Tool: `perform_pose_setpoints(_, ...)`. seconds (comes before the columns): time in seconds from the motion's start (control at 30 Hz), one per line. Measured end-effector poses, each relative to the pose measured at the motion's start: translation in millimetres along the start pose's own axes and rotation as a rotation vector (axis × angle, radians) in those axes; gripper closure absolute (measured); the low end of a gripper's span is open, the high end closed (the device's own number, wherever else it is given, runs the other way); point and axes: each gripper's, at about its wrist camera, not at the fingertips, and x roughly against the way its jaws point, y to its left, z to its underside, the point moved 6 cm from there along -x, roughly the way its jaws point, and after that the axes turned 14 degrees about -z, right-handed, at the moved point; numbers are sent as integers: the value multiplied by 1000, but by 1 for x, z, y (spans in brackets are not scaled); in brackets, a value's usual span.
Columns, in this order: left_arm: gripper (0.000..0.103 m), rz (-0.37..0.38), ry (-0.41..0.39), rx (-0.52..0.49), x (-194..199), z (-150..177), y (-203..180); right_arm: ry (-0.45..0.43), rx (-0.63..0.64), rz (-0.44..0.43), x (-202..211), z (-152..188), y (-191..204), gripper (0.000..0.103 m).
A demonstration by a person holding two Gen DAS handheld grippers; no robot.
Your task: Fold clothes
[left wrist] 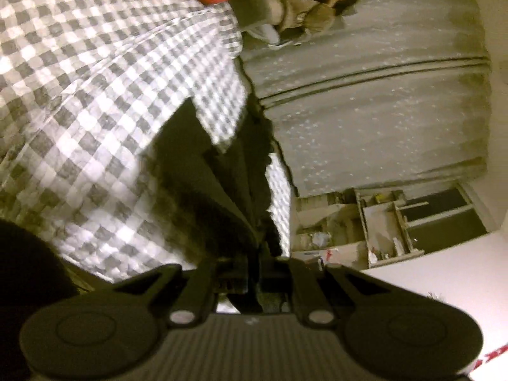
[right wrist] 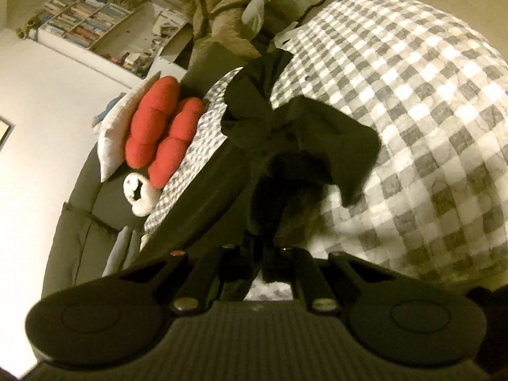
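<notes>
Left wrist view: checkered bedspread (left wrist: pixel 95 95) fills the left half, and the left gripper (left wrist: pixel 254 273) at bottom centre is clamped tight on an edge of the dark garment (left wrist: pixel 216 184), which runs up mid-frame. Right wrist view: red cushions (right wrist: pixel 162 133) at left, dark garment (right wrist: pixel 285 133) bunched at centre, right gripper (right wrist: pixel 263 263) pinched shut on its near edge. Risk as I see it: that bunched middle could fold in crooked, and a thin pinch could slip if the cloth drags on the bedspread
</notes>
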Motion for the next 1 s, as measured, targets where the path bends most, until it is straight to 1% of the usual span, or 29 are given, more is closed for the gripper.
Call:
perform_pose_setpoints(0.03, 98, 5, -2, -11, 3, 1, -2, 4, 5, -1, 0, 0, 1, 96)
perform_pose_setpoints(0.07, 98, -12, 4, -39, 1, -1, -3, 7, 13, 6, -2, -2, 2, 96)
perform_pose_setpoints(0.17, 96, -142, 2, -96, -8, -2, 7, 30, 25, 33, -13, -4, -1, 96)
perform_pose_setpoints(0.2, 95, -197, 5, -122, -11, -3, 9, 40, 27, 42, -17, -5, -2, 92)
perform_pose_setpoints(0.23, 85, -241, 12, -151, -14, -4, 11, 55, 26, 60, -19, -3, -5, 91)
perform_pose_setpoints(0.27, 64, -260, 15, -174, -17, -5, 12, 77, 18, 91, -20, -1, -8, 90)
perform_pose_setpoints(0.33, 47, -286, 12, -208, -21, -9, 13, 102, 48, 168, -24, -2, -14, 87)
perform_pose_setpoints(0.37, 46, -293, 6, -220, -22, -11, 13, 112, 51, 191, -26, -2, -17, 86)
perform_pose_setpoints(0.43, 46, -303, -4, -243, -26, -18, 10, 127, 46, 208, -28, -4, -23, 86)
perform_pose_setpoints(0.47, 46, -307, -6, -253, -29, -22, 8, 133, 43, 215, -28, -5, -25, 76)
perform_pose_setpoints(0.5, 46, -312, -5, -268, -33, -25, 5, 135, 55, 230, -30, -7, -24, 59)
perform_pose_setpoints(0.53, 46, -318, -4, -282, -37, -28, 3, 135, 81, 242, -31, -9, -21, 55)
perform_pose_setpoints(0.67, 46, -345, -13, -324, -54, -42, -8, 137, 175, 285, -37, -21, -10, 54)
perform_pose_setpoints(0.87, 46, -444, -63, -367, -90, -77, -27, 174, 244, 288, -65, -37, 1, 54)
perform_pose_setpoints(1.0, 47, -451, -30, -312, -118, -99, -32, 198, 236, 256, -96, -47, 2, 54)
